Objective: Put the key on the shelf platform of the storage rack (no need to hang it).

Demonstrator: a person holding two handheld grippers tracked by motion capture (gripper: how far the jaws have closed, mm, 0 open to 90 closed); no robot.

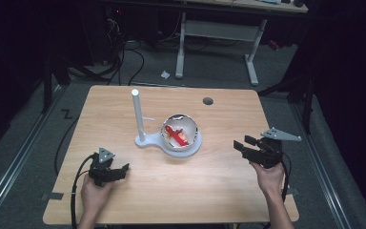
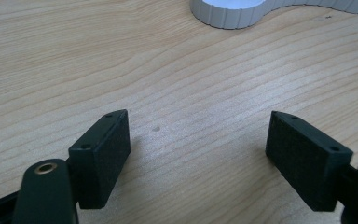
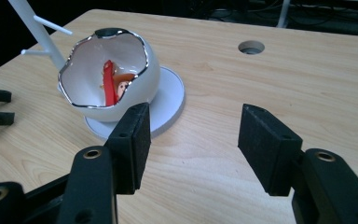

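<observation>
Both grippers, left [image 1: 119, 170] and right [image 1: 242, 144], fingers released, flank the eggshell bowl [image 1: 181, 133]

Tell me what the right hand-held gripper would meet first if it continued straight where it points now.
Probably the white half-shell on its round base; the right hand-held gripper stands open toward it, bare table between.

Glossy white bowl [image 3: 109, 74], wood-grain table [image 3: 279, 70]
</observation>
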